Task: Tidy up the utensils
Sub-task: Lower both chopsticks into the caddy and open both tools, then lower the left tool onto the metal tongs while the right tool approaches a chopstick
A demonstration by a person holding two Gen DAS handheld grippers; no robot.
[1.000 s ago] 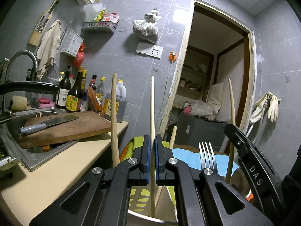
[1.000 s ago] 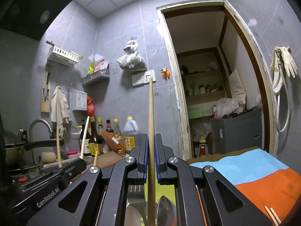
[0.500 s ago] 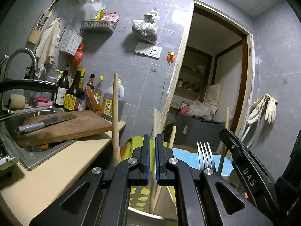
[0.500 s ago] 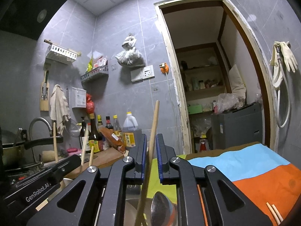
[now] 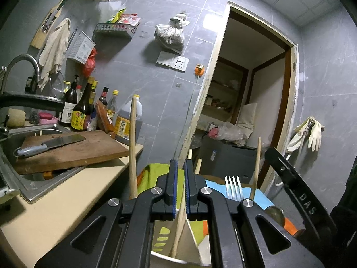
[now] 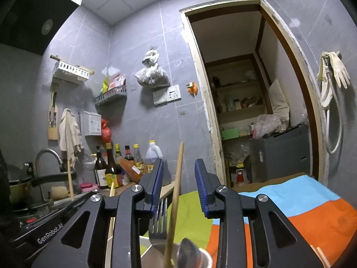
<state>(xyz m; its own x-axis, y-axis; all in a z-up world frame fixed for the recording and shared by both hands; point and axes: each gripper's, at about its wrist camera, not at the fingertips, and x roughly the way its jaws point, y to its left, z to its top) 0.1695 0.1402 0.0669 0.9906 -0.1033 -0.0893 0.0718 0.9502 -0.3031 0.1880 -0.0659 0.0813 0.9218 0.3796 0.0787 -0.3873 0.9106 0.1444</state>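
My right gripper [image 6: 178,179] has just been opening, and its blue pads now stand spread with a pale wooden chopstick [image 6: 176,192] between them, touching neither pad. That chopstick is long, thin and plain, and it leans with its top tilted toward the right pad while its lower end drops into the steel utensil cup [image 6: 200,254] below my fingers. The cup's rim shows at the bottom of the right wrist view, over the near edge of the green, blue and orange cloth [image 6: 301,210] that covers the desk. A spoon [image 6: 187,253] stands in the cup with its bowl up, just right of the chopstick, and a fork [image 6: 159,221] stands just left of it, tines up and dark against the light. My left gripper [image 5: 180,186] is pressed together; a chopstick passes up behind its closed pads, and I cannot tell whether they pinch it or merely hide it. From the left wrist, more pale sticks rise out of the same cup: one tall one [image 5: 133,147] left of my fingers, a thinner one [image 5: 256,167] to the right, and the fork's tines between that one and my gripper.
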